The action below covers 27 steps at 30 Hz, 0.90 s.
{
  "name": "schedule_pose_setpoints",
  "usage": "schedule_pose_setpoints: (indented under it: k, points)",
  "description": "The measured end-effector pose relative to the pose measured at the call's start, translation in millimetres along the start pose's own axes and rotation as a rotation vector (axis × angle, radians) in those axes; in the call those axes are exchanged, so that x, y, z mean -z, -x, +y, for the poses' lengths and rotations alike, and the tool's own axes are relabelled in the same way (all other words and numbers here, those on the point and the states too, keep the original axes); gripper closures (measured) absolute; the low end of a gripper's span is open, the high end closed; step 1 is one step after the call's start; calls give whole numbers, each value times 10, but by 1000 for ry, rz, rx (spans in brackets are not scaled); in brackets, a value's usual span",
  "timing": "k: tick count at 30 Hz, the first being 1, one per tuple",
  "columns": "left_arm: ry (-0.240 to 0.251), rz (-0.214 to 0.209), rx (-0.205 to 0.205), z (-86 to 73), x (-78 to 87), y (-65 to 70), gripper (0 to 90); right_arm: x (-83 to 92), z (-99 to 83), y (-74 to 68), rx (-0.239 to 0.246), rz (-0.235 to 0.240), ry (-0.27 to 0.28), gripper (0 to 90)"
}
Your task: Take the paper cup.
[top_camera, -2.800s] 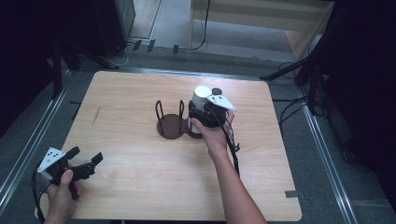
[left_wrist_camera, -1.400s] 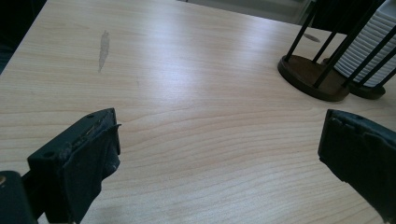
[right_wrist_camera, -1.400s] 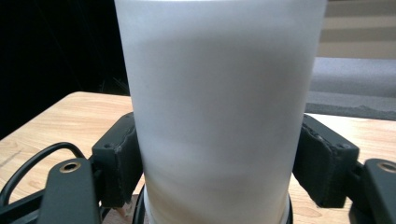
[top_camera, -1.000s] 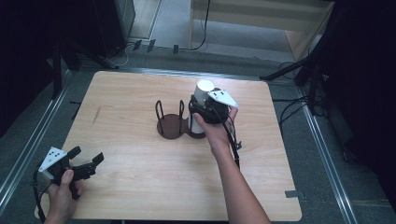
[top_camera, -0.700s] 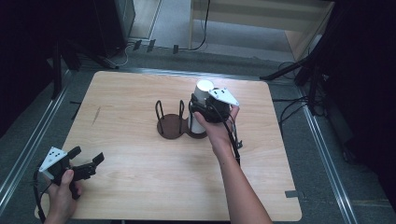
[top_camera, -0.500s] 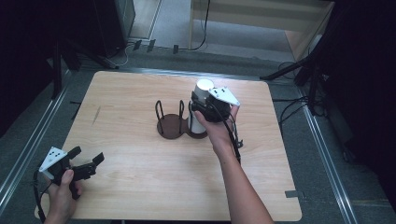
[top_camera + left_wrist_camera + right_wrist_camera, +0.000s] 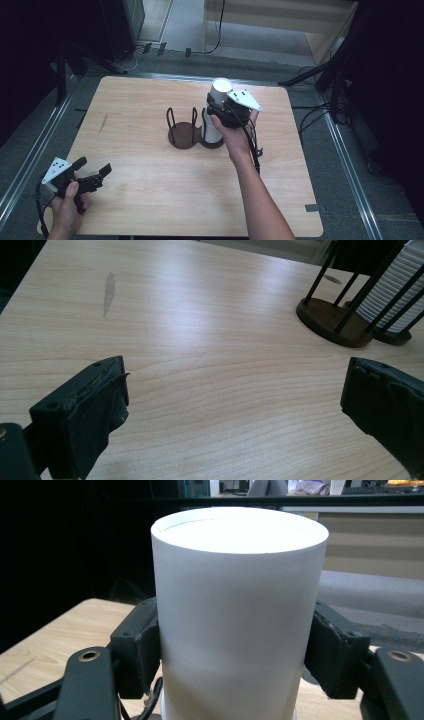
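**Right gripper clamps the top of the cup stack in the rack**

The right gripper (image 7: 220,107) has its jaws pressed against both sides of a white paper cup (image 7: 239,615), the top one of a stack of cups (image 7: 395,295) standing in the right bay of a dark two-bay wire cup holder (image 7: 192,131) near the middle of the wooden table (image 7: 150,200). The jaws have just been closing, and the cup sits squarely between them. The holder's left bay stands empty.

The left gripper (image 7: 92,176) rests low at the table's near left corner, jaws spread wide with nothing between them, well apart from the holder.

Risks from here, as I judge them:
- Nested cups tend to cling, so a lift may drag several up instead of one.
- The holder is not pinned by anything; a sticking stack could tip it or pull it across the table.
- Thin paper walls may buckle if the squeeze tightens, leaving the cup crushed or slipping out.
- A tilted pull could catch the cup rim on the upright wires.
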<state>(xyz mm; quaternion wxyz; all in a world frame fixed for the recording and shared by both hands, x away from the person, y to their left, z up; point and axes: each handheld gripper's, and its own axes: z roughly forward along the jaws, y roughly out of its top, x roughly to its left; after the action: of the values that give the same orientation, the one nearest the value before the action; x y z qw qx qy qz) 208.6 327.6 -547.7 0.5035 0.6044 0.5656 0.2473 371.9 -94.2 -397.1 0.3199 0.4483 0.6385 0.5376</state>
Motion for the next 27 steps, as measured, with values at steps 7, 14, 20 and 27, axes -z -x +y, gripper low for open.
schedule_pose_setpoints:
  k: [7, 14, 20, 27]
  points:
    - [0, -1, 4, 1, 0, -8, 0, 74, 134, 10, -5, 0, 32, 313]
    - [-2, -12, 14, 4, -8, -16, 0, 158, 252, 29, -3, -9, 61, 313]
    - [-11, -13, 15, 9, -8, -19, 0, 233, 299, 88, 1, -32, 63, 313]
    - [-32, -25, 3, 12, -32, -3, 0, 342, 271, 202, 1, -52, 65, 312]
